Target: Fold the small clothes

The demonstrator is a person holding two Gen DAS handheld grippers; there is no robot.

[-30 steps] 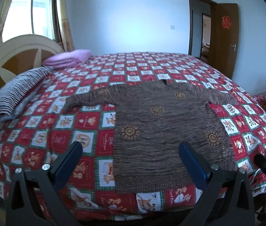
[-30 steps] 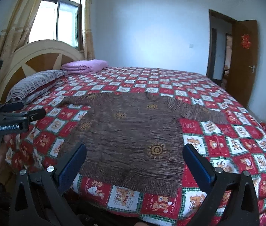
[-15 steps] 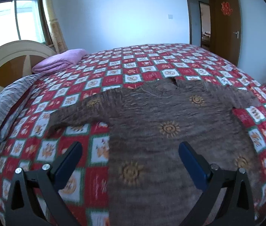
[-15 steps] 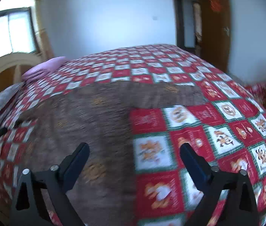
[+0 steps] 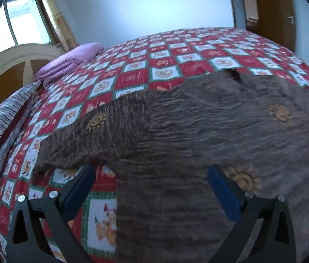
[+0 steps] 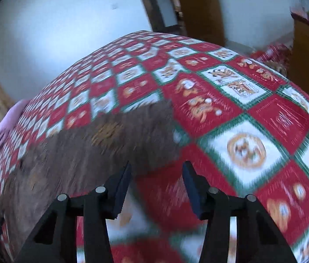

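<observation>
A sweater (image 5: 198, 135) lies flat on a bed (image 5: 176, 59), one sleeve reaching left, its neck toward the far side. Two folded blankets (image 5: 66, 63) sit at the bed's far left by the headboard (image 5: 12, 70). A window (image 5: 18, 26) is behind the headboard; a door (image 5: 272, 8) stands at the far right.

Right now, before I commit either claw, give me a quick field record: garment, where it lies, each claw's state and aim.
garment: brown knit sweater, spread flat, unfolded
surface: red checkered bedspread
left claw: open, empty, over the sweater's body near the left sleeve
right claw: open, narrower gap, empty, pointed at the right sleeve cuff
image quality: right wrist view motion-blurred
folding: not started
</observation>
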